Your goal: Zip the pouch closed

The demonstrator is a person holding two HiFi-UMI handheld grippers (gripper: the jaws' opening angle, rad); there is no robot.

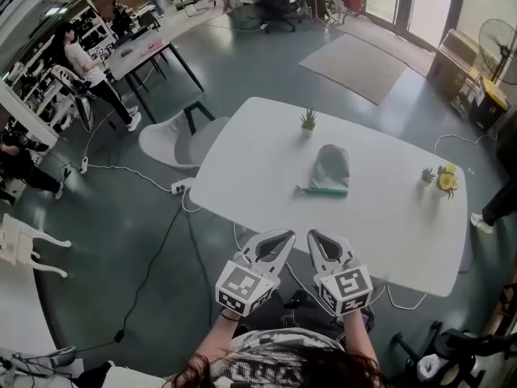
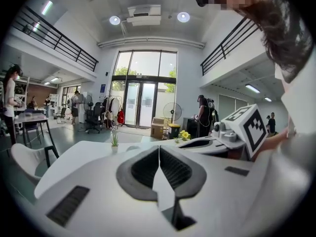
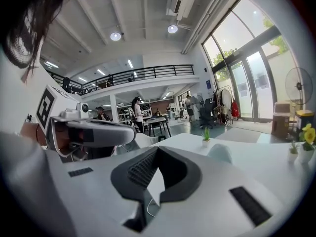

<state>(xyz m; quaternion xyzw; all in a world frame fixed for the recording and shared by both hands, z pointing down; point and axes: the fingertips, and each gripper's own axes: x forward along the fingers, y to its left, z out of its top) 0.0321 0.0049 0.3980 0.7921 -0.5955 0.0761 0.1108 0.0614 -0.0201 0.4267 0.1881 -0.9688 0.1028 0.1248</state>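
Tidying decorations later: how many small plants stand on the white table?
3. A spiky green plant stands at the far edge, beyond the pouch; a smaller green plant and a yellow flower stand side by side near the table's right end. None seems hidden.

- Bright, even daylight enters through the tall windows [image 2: 145,90]; round ceiling lamps [image 2: 183,17] add light.
- Both gripper views: strong fisheye curvature, black vignetted corners.
- Head view: slightly soft, with faint shadows.

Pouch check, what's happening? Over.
Left gripper shut, empty. Right gripper shut, empty. Pouch on table, untouched. Nothing in the way.
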